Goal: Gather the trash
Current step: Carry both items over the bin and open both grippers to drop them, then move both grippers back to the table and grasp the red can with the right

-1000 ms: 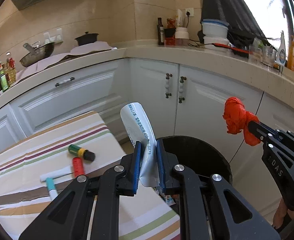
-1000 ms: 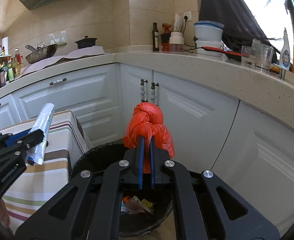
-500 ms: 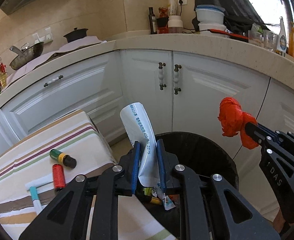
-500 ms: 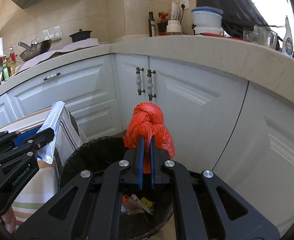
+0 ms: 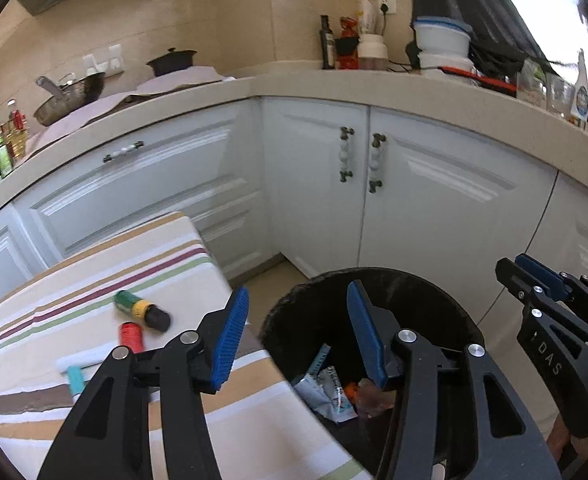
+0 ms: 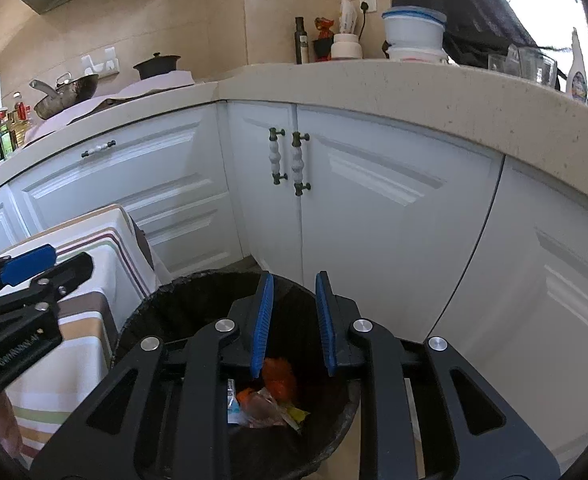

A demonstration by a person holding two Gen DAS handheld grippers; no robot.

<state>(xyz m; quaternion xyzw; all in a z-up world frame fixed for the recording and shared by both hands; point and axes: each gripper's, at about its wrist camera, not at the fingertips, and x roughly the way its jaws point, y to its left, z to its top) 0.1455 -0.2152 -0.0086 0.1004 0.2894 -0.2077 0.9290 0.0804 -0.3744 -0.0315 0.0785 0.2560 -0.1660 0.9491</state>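
Note:
A black trash bin (image 5: 433, 300) stands on the floor by the white cabinets; it also shows in the right wrist view (image 6: 166, 312). My left gripper (image 5: 297, 336) is open and empty above the bin's left rim. My right gripper (image 6: 292, 320) is open and empty over the bin. The white tube (image 5: 325, 394) lies inside the bin among wrappers. The red bag (image 6: 278, 376) lies in the bin below my right gripper. On the striped table (image 5: 94, 280) lie a green-yellow bottle (image 5: 142, 310), a red cylinder (image 5: 130, 336) and a white pen with a teal cap (image 5: 76, 368).
White cabinet doors with knobbed handles (image 5: 359, 164) stand right behind the bin. The countertop (image 6: 413, 84) above carries bottles, bowls, glasses and a pan. The striped table's corner (image 6: 106, 240) is close to the bin's left side.
Both grippers have opened. The white tube has dropped from the left gripper and the red bag from the right gripper; both now lie in the bin.

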